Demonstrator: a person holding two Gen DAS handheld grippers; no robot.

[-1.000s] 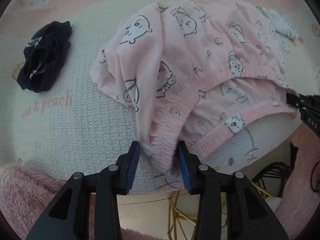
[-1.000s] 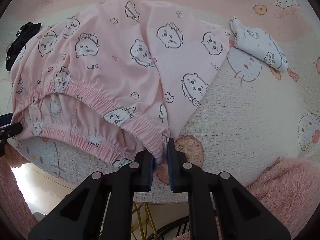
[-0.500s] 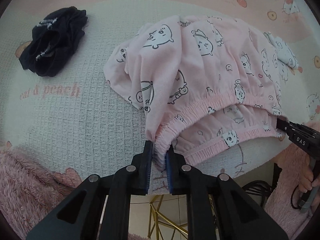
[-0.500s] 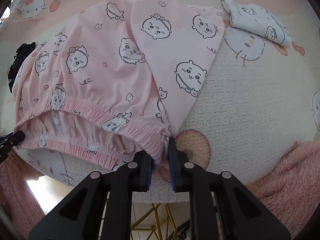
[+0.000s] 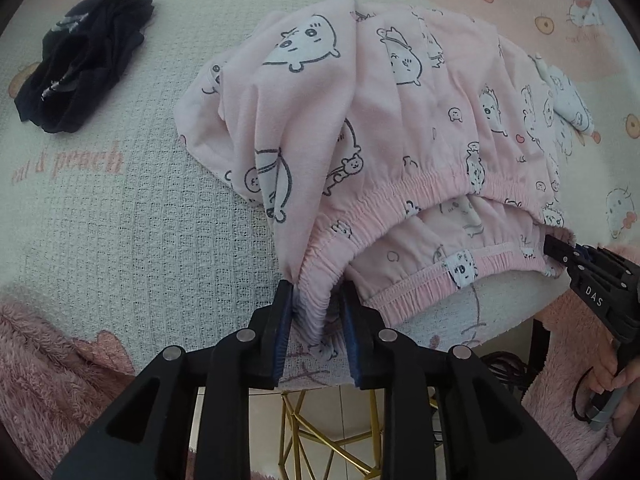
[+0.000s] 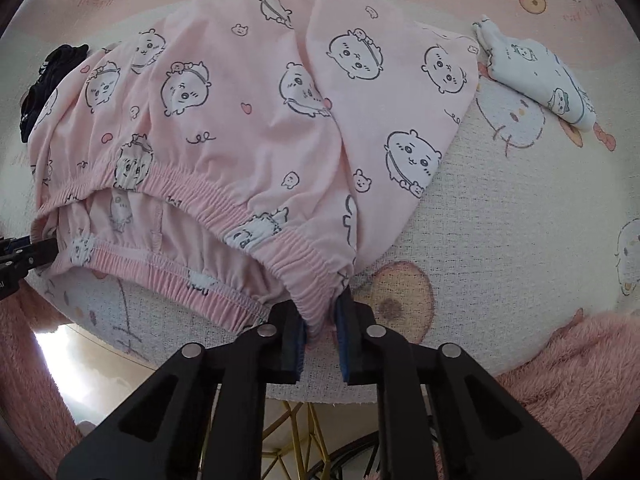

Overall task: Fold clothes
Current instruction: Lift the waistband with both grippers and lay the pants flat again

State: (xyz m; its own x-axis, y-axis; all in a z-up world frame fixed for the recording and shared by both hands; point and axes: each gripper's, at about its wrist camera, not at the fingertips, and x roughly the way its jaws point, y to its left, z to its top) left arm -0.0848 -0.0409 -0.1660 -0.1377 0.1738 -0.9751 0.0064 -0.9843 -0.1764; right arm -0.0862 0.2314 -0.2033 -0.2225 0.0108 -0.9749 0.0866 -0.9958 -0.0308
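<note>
The pink pyjama trousers lie bunched on the cloth-covered table, waistband toward you at the near edge, legs doubled up behind. Your left gripper stands partly open, the gathered elastic sitting between its pads; whether it bites the cloth you cannot tell. Your right gripper is likewise parted, with the other waistband corner resting in the gap. The waistband sags open between them. I judge you are either taking hold of both corners or letting them go. If you lift, close firmly on both elastic layers. A black garment and a folded white piece lie well apart.
</note>
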